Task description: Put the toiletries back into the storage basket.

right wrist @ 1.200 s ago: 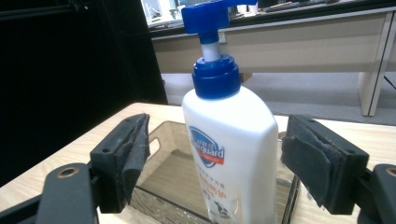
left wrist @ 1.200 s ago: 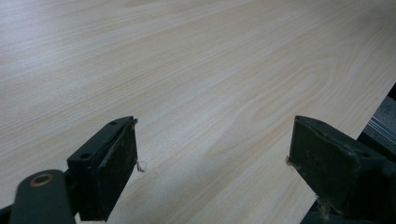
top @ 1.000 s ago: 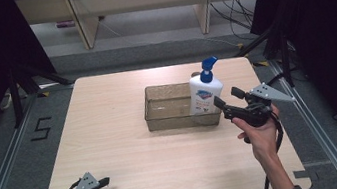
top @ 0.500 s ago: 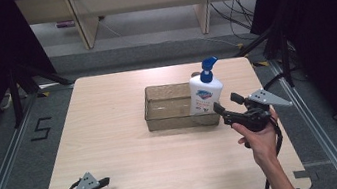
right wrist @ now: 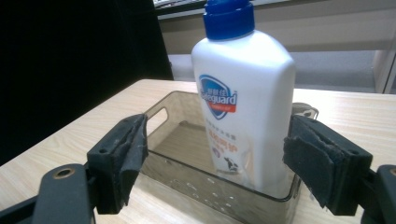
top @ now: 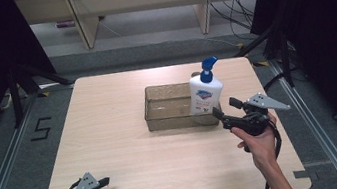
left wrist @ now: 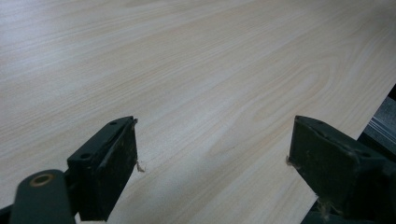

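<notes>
A white soap bottle (top: 206, 96) with a blue pump top stands upright at the right end of a clear brown tray (top: 147, 110) near the table's middle. My right gripper (top: 225, 107) is held just in front of the tray, pointing at the bottle, open and apart from it. In the right gripper view the bottle (right wrist: 245, 107) stands inside the tray (right wrist: 187, 184) beyond my right gripper (right wrist: 217, 140), whose pads frame it without touching. My left gripper (top: 115, 188) rests open at the table's front left corner; my left gripper (left wrist: 215, 140) has bare wood between its jaws.
The light wooden table (top: 108, 108) has bare room left of the tray and across its front. Its right edge lies close beside my right hand (top: 260, 144). Metal rails, dark stands and a low shelf surround the table on the floor.
My right gripper has drawn back a little from the bottle toward the front of the table, jaws still apart. The left gripper, the bottle and the tray have stayed put.
</notes>
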